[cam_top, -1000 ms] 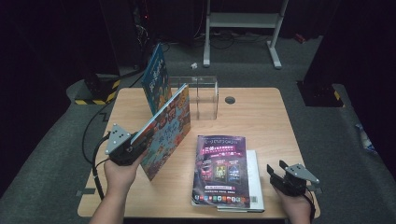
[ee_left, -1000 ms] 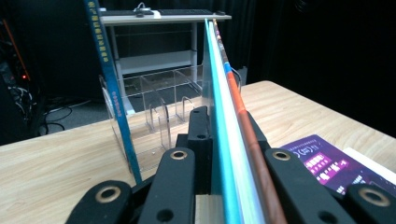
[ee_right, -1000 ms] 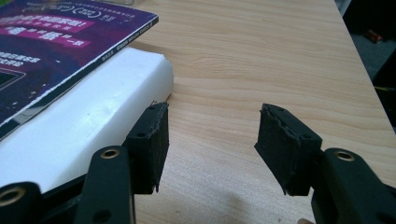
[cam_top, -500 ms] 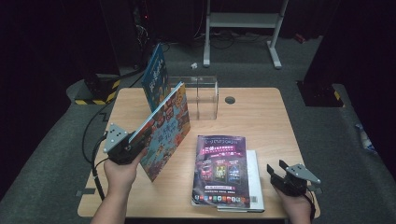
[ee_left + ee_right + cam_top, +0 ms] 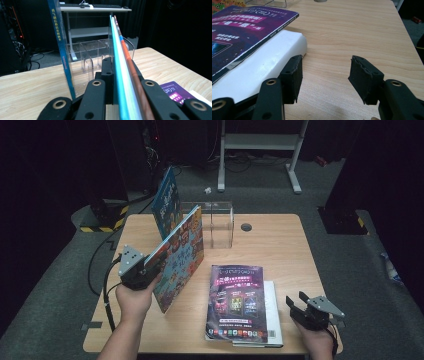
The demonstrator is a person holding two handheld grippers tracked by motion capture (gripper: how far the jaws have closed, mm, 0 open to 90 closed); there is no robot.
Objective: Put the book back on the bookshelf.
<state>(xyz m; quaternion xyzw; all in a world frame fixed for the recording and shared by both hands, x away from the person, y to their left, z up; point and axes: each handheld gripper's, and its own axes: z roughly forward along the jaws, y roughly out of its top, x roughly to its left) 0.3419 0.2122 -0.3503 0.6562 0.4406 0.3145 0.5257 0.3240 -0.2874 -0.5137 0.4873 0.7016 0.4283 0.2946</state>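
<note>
We clenched the left gripper (image 5: 150, 267) fingers on the colourful book (image 5: 181, 257), its long axis aimed toward the clear rack (image 5: 212, 222); right gripper (image 5: 300, 304) fingers stood released.

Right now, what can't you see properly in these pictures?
- The colourful picture book: in the left gripper view it is edge-on, so its cover is hidden.
- The white book: in the high view the purple magazine covers most of it.
- The purple magazine's small print: too small in the high view, cut off by the edge in the right gripper view.
</note>
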